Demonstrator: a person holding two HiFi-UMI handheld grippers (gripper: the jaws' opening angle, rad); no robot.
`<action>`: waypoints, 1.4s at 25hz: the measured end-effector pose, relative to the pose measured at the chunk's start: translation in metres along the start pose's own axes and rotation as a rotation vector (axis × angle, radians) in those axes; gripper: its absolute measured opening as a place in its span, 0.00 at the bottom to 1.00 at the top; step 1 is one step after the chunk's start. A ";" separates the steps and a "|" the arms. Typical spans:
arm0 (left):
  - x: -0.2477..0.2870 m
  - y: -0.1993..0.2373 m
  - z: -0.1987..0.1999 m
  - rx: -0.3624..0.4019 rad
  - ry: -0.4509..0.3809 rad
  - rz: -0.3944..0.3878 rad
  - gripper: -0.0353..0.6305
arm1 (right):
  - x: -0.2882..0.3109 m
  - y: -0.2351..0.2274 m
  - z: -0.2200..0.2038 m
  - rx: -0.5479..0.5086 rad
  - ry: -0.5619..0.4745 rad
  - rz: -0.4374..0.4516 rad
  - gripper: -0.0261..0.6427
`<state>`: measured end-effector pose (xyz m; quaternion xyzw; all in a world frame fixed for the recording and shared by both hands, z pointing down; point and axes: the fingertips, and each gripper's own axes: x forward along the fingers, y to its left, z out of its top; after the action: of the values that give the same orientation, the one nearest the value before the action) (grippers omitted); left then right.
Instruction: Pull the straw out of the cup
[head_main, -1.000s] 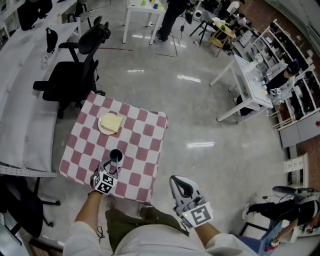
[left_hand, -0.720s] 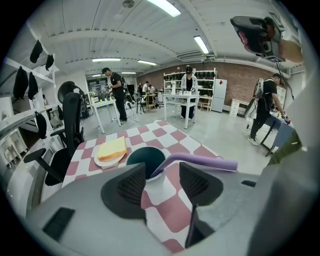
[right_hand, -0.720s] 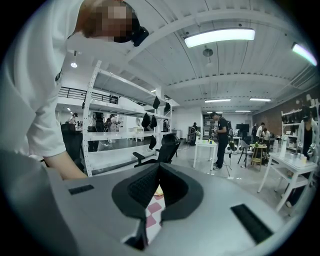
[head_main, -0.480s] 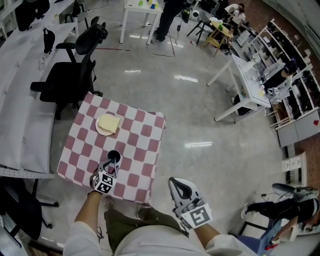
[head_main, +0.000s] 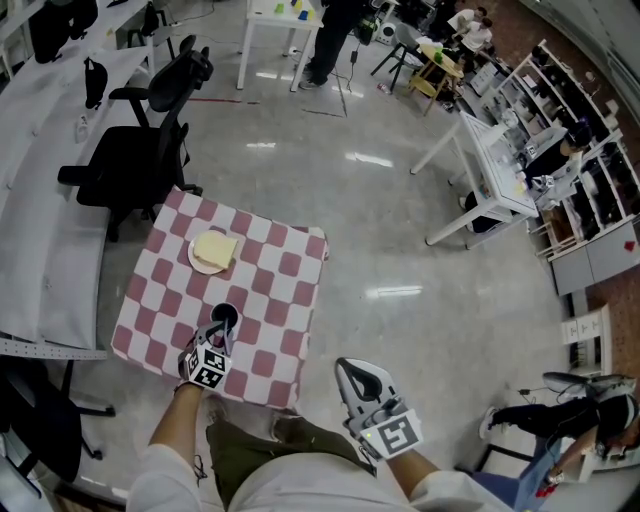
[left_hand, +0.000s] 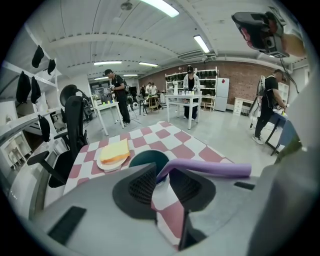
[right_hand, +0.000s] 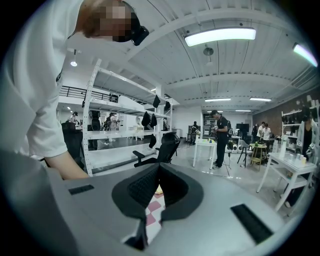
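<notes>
One straw (left_hand: 210, 169) in one cup (left_hand: 145, 159)
Straw is pinched by left gripper (left_hand: 162, 172), jaws just closing; right gripper (right_hand: 159, 172) is clenched empty.

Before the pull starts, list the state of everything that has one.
cup: upright on the table.
straw: bent over, lower end in the cup.
left gripper: jaws have just been closing, now pinch the straw.
right gripper: shut, empty.
plate: holds a yellow slice.

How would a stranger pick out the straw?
Find the red checked tablecloth. Towards its near edge, near a white plate of yellow bread, stands a dark round cup. The bent purple straw juts from it; nothing else there is purple.
</notes>
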<state>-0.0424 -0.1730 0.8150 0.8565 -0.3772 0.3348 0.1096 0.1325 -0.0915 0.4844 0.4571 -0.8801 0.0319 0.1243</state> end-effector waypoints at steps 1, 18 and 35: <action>0.001 0.001 0.000 0.000 0.001 0.003 0.17 | 0.000 0.000 0.000 0.000 0.000 0.000 0.04; -0.005 0.013 0.004 -0.033 -0.027 0.021 0.10 | 0.003 0.000 0.000 -0.003 -0.004 0.000 0.04; -0.067 0.021 0.050 -0.039 -0.126 0.051 0.10 | 0.018 0.016 0.012 0.019 -0.063 0.047 0.04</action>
<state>-0.0661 -0.1716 0.7321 0.8636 -0.4116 0.2757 0.0937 0.1074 -0.0987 0.4783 0.4381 -0.8938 0.0288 0.0914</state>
